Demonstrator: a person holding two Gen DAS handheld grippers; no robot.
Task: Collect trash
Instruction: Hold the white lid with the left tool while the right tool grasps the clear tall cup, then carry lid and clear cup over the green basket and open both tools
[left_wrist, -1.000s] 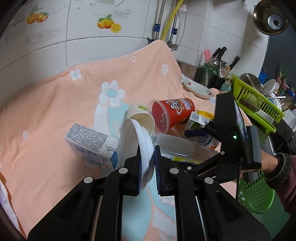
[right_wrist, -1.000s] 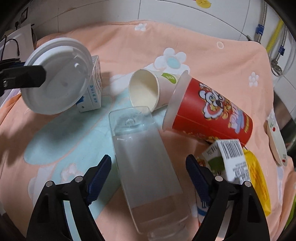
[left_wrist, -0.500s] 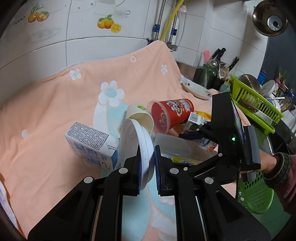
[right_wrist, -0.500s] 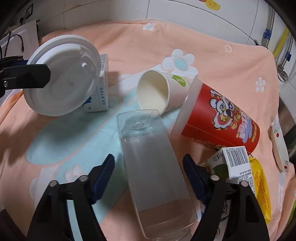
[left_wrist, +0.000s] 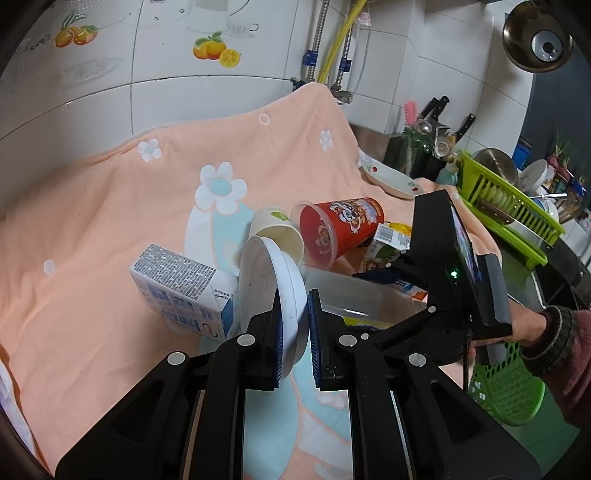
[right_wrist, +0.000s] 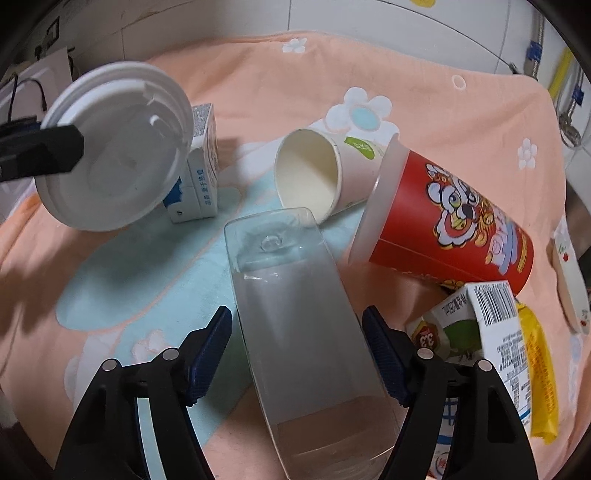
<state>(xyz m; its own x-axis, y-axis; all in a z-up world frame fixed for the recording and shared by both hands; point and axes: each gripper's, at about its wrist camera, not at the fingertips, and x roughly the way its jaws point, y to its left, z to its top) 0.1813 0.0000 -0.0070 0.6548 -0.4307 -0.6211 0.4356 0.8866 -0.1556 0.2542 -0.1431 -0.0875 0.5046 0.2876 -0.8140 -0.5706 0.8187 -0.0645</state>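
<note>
A peach blanket (right_wrist: 258, 74) with white flowers fills most of both views and carries the scattered trash. In the right wrist view, a clear plastic cup (right_wrist: 295, 314) lies on its side down the lower middle, its base toward the upper middle. The right gripper (right_wrist: 297, 338) straddles it; its jaws have just been closing, and small gaps remain on both sides, so the pads are not yet pressing. To the right lies a red cup (right_wrist: 454, 225), tipped over, with a beige paper cup (right_wrist: 317, 173) touching it at centre. A white carton (right_wrist: 201, 166) sits at centre left, a barcoded carton (right_wrist: 491, 332) at lower right. At upper left, the left gripper (left_wrist: 294, 332) is clamped on a white lid (left_wrist: 269, 291), held off the blanket.
</note>
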